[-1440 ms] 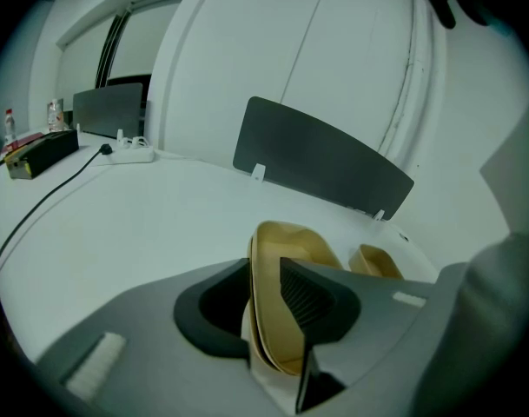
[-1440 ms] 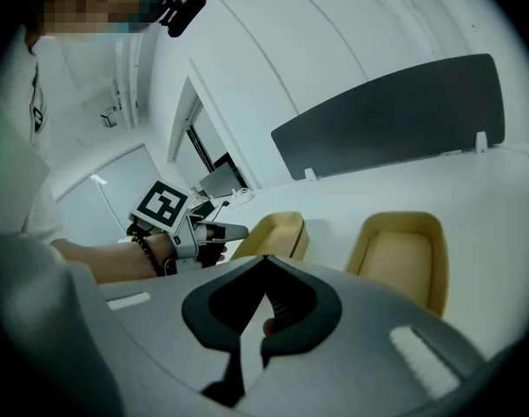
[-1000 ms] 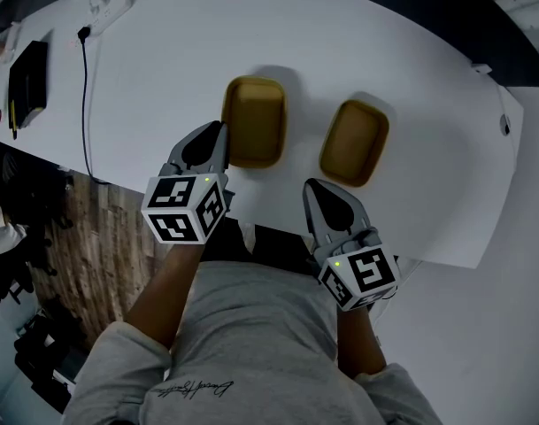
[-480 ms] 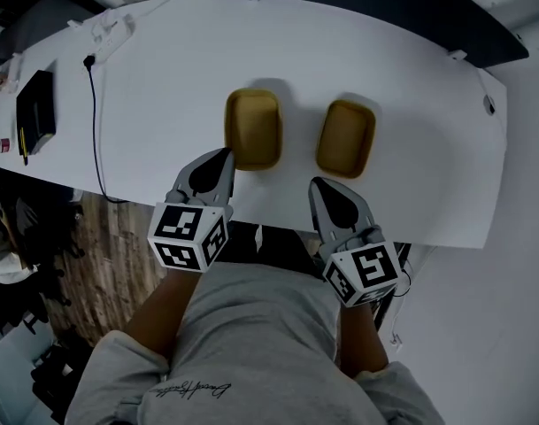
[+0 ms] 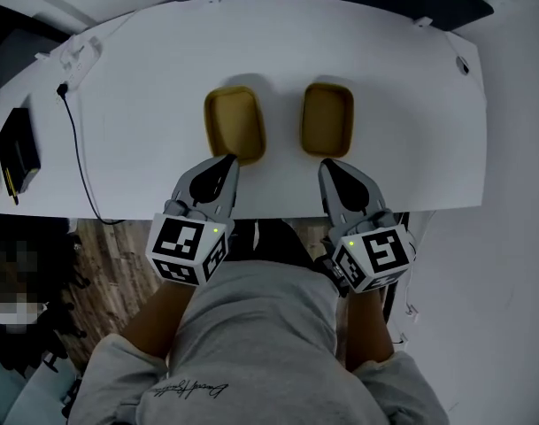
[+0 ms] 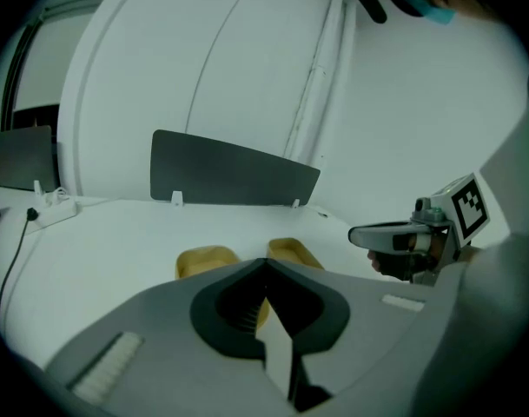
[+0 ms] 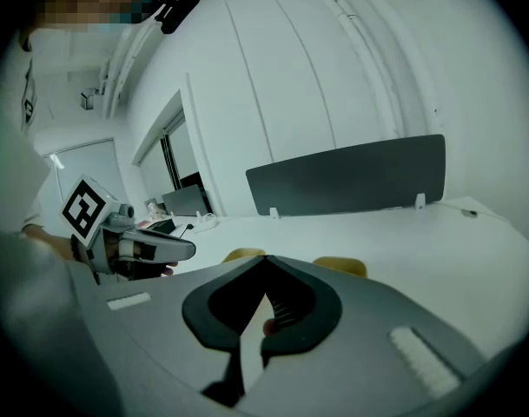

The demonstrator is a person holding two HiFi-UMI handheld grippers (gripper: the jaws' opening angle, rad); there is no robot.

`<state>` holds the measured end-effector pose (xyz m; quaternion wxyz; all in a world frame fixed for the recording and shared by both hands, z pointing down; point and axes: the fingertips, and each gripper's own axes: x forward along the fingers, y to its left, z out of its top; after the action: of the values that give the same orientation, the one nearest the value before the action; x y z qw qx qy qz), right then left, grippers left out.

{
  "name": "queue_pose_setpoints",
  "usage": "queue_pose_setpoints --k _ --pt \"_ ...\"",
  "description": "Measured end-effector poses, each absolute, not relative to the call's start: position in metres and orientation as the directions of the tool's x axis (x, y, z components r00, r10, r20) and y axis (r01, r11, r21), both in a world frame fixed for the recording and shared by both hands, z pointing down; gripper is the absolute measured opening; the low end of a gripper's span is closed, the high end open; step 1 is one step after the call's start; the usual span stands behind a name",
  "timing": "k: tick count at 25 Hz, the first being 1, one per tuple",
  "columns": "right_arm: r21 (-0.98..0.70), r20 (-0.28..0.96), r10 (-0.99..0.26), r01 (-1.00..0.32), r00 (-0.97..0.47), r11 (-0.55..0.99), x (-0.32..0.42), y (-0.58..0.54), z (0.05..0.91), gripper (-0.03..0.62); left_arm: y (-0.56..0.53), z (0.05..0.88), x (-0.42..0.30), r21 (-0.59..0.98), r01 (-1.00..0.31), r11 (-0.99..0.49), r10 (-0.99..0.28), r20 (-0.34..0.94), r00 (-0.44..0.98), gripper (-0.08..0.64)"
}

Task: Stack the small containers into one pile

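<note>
Tan shallow plastic left container (image 5: 234,124) and right container (image 5: 327,119) are sitting apart; left gripper (image 5: 231,159), right gripper (image 5: 327,164) are hovering, jaws together, empty, blocking container fronts in own views.

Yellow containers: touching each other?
Apart. The head view shows a strip of bare white table between the left container and the right container.
</note>
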<state>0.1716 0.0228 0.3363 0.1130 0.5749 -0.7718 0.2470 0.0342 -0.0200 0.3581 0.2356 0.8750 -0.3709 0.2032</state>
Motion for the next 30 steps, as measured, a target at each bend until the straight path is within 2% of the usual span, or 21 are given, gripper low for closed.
queue_pose_setpoints --k 15,30 --pt "-0.188 0.514 -0.842 -0.979 -0.16 0.071 0.241 0.026 0.357 0.015 -0.02 0.357 0.053 0.269 -0.706 -0.655 -0.535 0.494 0.685 0.002" --pt "-0.162 0.611 -0.784 -0.987 -0.108 0.01 0.266 0.018 0.41 0.025 -0.014 0.374 0.066 0.301 -0.688 -0.66 -0.504 0.502 0.703 0.002"
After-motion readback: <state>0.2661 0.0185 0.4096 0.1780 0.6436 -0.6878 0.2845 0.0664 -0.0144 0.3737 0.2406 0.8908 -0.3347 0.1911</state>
